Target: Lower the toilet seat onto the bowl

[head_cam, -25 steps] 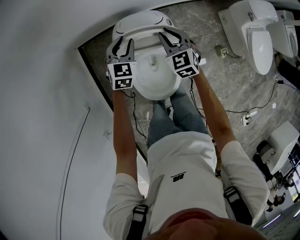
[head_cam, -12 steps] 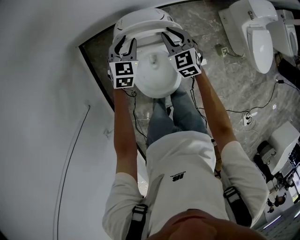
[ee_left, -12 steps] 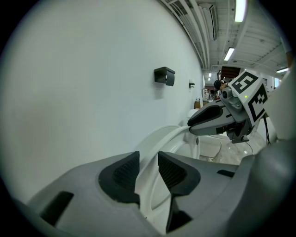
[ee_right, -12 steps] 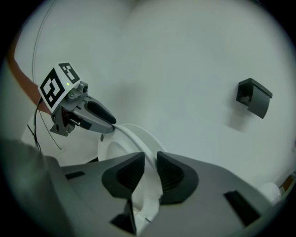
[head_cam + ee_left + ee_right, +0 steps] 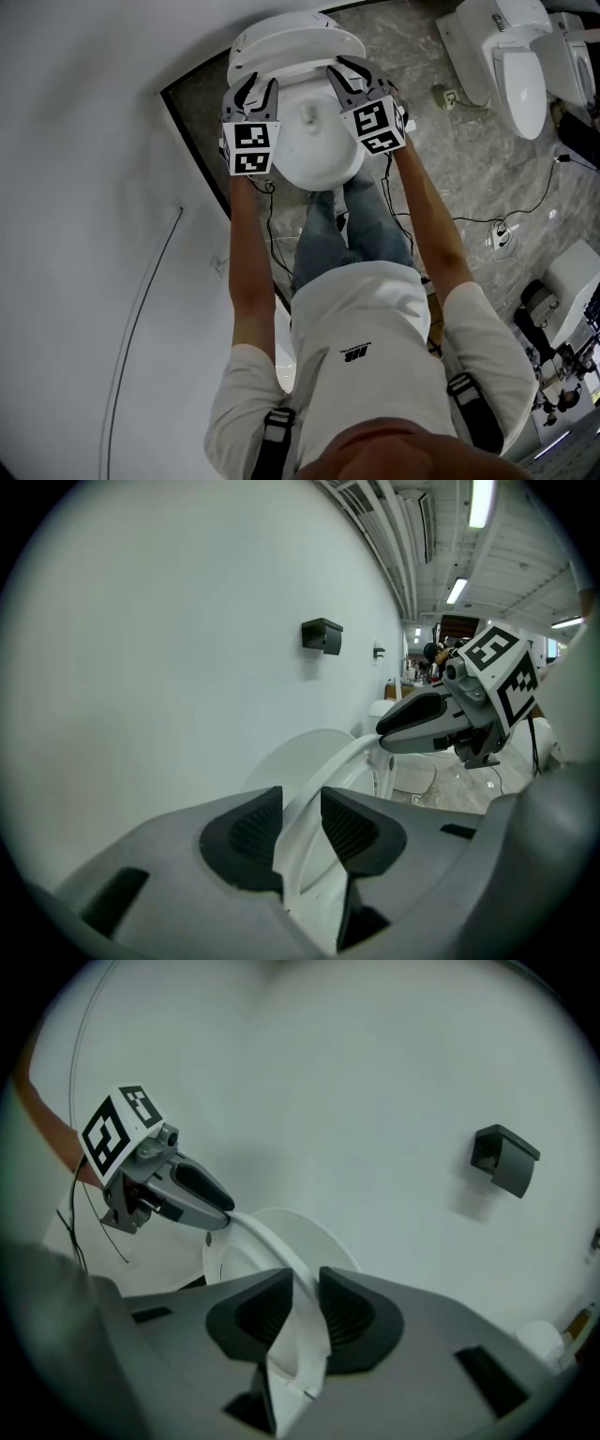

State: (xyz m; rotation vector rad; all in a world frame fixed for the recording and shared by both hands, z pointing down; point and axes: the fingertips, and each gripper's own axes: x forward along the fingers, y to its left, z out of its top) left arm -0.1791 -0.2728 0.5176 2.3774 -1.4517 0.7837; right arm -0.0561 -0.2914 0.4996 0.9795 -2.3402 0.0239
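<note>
The left gripper (image 5: 300, 810) and right gripper (image 5: 305, 1299) each have their pads closed on the white toilet seat (image 5: 328, 761). One clamps each side of the ring, which stands tilted between the lid (image 5: 330, 1246) and the bowl (image 5: 314, 155) at 12 o'clock in the head view. We cannot see the hinge. The grippers cover the bowl's side rims, and the lid's far edge runs close to the frame top.

The print on the shirt (image 5: 354, 354) is too small for us to read. The marker cubes (image 5: 248, 147) carry only black-and-white squares.

A white wall (image 5: 84, 187) crowds us from 7 to 11 o'clock, with a black box (image 5: 322, 635) mounted on it. Open marble floor (image 5: 469, 169) lies toward 3 o'clock, crossed by cables (image 5: 497, 225). Other toilets (image 5: 511, 66) stand at 1 to 2 o'clock.
</note>
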